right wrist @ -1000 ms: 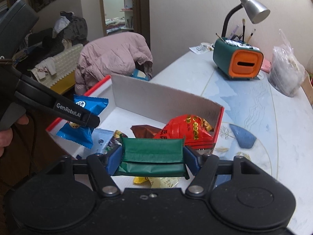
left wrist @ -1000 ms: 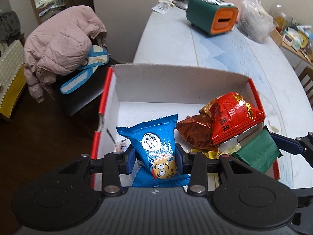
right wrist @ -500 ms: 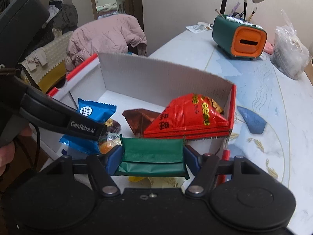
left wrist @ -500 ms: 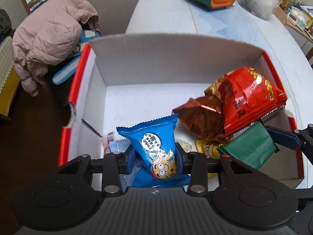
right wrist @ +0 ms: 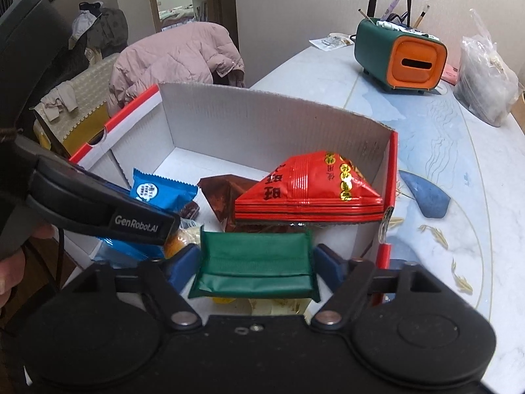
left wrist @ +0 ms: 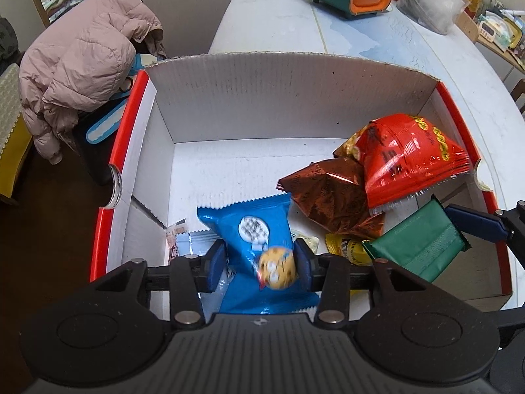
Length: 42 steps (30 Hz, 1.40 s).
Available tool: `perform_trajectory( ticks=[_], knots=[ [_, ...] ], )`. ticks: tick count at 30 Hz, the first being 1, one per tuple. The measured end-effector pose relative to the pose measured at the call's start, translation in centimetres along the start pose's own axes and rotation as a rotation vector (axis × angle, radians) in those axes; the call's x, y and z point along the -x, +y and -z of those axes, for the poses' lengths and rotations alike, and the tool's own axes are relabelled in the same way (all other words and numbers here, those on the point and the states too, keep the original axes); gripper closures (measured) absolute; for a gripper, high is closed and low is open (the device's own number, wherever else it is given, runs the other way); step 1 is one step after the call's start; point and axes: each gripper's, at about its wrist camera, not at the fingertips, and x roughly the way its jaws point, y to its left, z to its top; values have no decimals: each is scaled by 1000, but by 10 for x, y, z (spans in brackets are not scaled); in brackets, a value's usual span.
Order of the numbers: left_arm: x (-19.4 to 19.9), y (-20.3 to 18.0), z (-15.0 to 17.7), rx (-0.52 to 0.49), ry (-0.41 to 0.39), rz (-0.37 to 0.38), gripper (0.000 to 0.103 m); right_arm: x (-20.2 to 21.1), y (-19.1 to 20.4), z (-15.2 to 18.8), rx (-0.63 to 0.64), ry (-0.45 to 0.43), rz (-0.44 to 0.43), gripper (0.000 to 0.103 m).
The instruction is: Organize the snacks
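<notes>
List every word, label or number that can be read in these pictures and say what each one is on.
"GenRobot.AI": on the side of the left hand-held gripper, seen from the right wrist camera.
Red snack bag: large black and yellow Chinese characters, lying sideways; I cannot read them reliably.
Blue cookie packet: white speech bubble with print, too blurred to read.
Yellow packet: dark lettering, mostly hidden.
Green packet: no text seen.

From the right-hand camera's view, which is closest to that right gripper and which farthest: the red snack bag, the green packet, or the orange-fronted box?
1. Green packet: between the right gripper's fingers.
2. Red snack bag: just beyond, inside the cardboard box.
3. Orange-fronted box: far back right on the table.
</notes>
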Motion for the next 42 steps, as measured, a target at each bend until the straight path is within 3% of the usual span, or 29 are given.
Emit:
perform_trajectory(
  ticks=[8,10,18,29,31,42],
  knots=[
    [18,4,8,13,-35,37,53,18,-3,0,-16,-31,-24,23],
    [27,4,10,15,-62,54,46,25,-4,-1,-21,-49,-33,23],
    [70,6,21,21,-179,91,40,64,-7,-6,-39,-143,-61,14],
    [121,1,37,35,-297,118,39,114,-9,1,-36,-256,-85,11],
    [128,0,41,35,-325,115,32,122,-8,5,-20,-285,-74,3],
    [159,-10,58,29,-411,134,17,157,-16,22,-44,-361,-67,0]
  ],
)
